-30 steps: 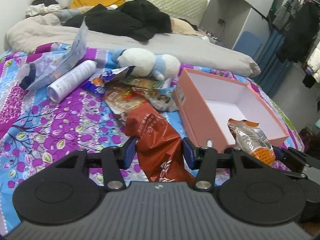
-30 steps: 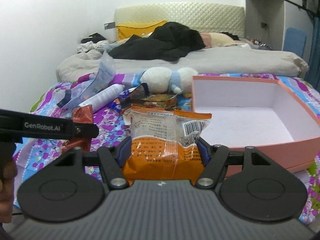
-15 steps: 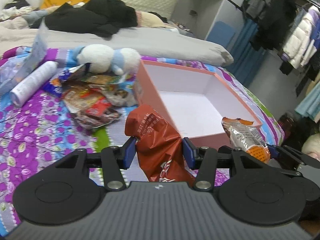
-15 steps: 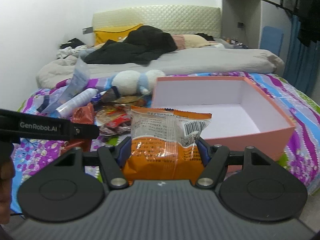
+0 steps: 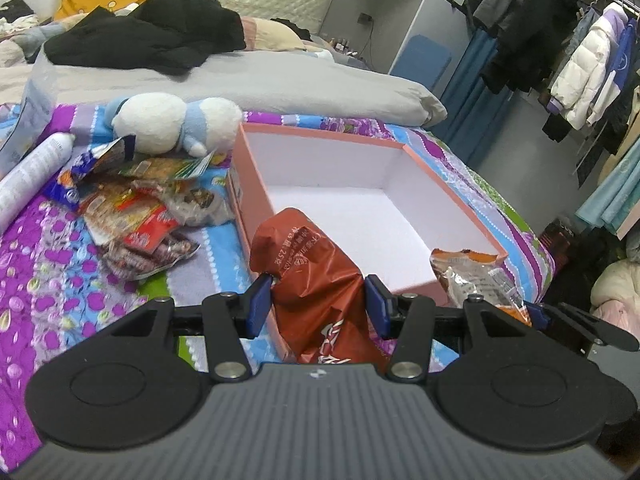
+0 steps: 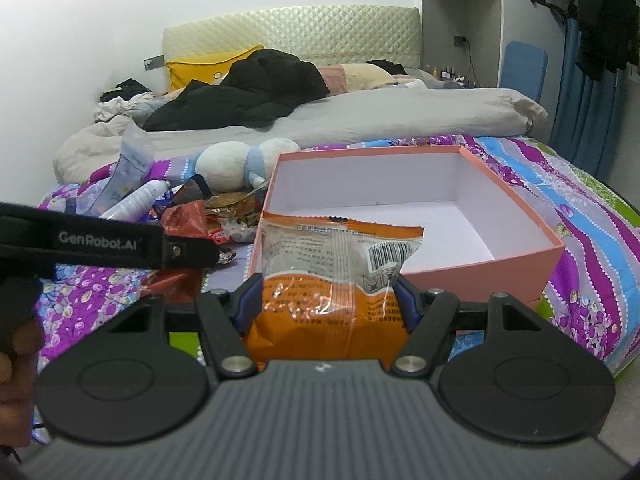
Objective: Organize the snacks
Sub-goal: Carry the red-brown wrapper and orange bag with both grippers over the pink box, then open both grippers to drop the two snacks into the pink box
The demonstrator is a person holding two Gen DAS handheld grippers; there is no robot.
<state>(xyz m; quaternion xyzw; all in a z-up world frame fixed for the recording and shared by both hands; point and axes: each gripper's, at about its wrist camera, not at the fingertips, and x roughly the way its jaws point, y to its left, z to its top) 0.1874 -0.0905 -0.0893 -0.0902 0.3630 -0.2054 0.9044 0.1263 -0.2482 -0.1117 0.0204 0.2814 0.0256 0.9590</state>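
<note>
The pink box (image 5: 256, 184) sits open on the bed (image 5: 60, 264), its white inside bare, with nothing lying on its floor that I can see. The left tool (image 5: 318, 300) is clamped on a crumpled red-brown snack bag (image 5: 308, 276), held up at the box's near-left corner, its top standing just over the wall. The right tool (image 6: 327, 300) is clamped on an orange snack packet (image 6: 332, 276) with a clear upper half and a barcode, held in front of the box's near wall. That packet shows at the right edge of the left view too. Beside the box's left wall lies a heap of loose snack packets (image 5: 136, 216), with a white and blue plush toy (image 5: 172, 124) behind them and a white bottle (image 5: 28, 180) further left.
</note>
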